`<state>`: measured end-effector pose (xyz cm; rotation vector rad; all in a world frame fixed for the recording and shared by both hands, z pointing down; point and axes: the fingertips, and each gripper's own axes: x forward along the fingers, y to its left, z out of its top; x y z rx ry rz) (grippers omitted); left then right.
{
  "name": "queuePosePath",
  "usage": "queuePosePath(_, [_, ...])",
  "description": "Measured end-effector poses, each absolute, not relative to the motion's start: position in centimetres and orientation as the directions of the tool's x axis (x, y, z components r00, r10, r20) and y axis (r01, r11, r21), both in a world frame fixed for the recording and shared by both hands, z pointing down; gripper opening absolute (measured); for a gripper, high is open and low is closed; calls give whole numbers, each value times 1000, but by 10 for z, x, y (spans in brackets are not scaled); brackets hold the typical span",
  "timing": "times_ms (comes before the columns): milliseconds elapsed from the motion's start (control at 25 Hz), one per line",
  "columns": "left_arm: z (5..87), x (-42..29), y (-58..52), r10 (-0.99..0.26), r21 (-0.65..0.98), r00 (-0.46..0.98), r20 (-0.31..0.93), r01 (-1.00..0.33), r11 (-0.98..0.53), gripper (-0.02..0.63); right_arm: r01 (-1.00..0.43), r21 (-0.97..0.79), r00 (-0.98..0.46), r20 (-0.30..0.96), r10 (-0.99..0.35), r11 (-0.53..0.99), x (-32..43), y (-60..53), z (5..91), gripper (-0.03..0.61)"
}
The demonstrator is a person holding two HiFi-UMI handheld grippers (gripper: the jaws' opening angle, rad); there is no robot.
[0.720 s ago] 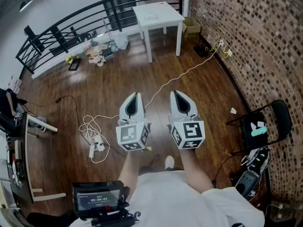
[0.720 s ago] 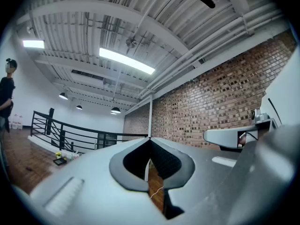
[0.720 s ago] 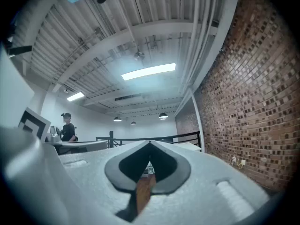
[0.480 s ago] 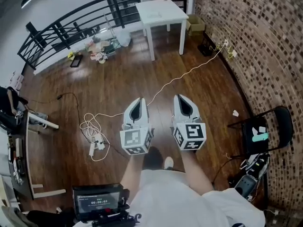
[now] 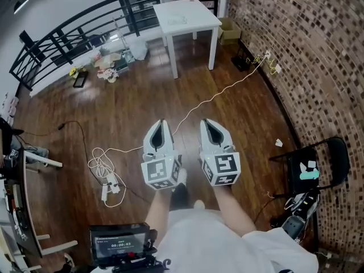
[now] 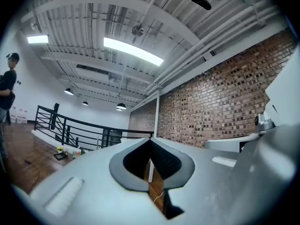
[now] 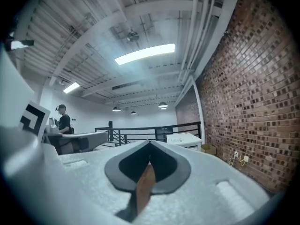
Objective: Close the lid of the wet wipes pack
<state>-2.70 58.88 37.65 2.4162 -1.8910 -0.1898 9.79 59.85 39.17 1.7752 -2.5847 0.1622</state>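
Observation:
No wet wipes pack can be made out in any view. My left gripper [image 5: 160, 123] and right gripper [image 5: 206, 121] are held side by side at waist height over the wooden floor, both pointing forward. Each is shut, tips touching, with nothing between them. The left gripper view looks along its closed jaws [image 6: 150, 139] toward a railing and brick wall. In the right gripper view the closed jaws [image 7: 150, 143] point toward a white table [image 7: 183, 138]. That white table [image 5: 196, 17] stands far ahead; a faint flat pale thing [image 5: 177, 20] lies on it, too small to identify.
A white cable [image 5: 216, 95] runs across the floor toward the brick wall [image 5: 307, 50]. A power strip with coiled cord [image 5: 108, 181] lies at left. A black chair [image 5: 310, 166] stands at right. Clutter [image 5: 108, 61] sits by the black railing [image 5: 68, 36]. A person [image 6: 7, 78] stands far left.
The head view has shifted slightly; the table and floor things sit a little further left. Both grippers stay shut, side by side, and sit slightly lower and left in the view.

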Motion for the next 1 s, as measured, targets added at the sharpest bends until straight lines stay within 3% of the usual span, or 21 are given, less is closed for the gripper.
queuePosePath(320, [352,-66,447,-959,141,277,-52,-949,-282,15,-928,-54,-371,68,-926,368,45,464,371,-8])
queuePosePath(520, [377,-88,368,-945,125,320,67,-942,-311,15,-927,-16,-376,23,-927,375,17,407,359,-8])
queuePosePath(800, [381,-91,300,-951,88,307,31,-949,-303,15,-940,-33,-342,80,-936,340,24,327,378,-8])
queuePosePath(1000, [378,-77,231,-955,56,297,-2,-953,-297,15,-928,-59,-369,44,-928,367,33,239,384,-8])
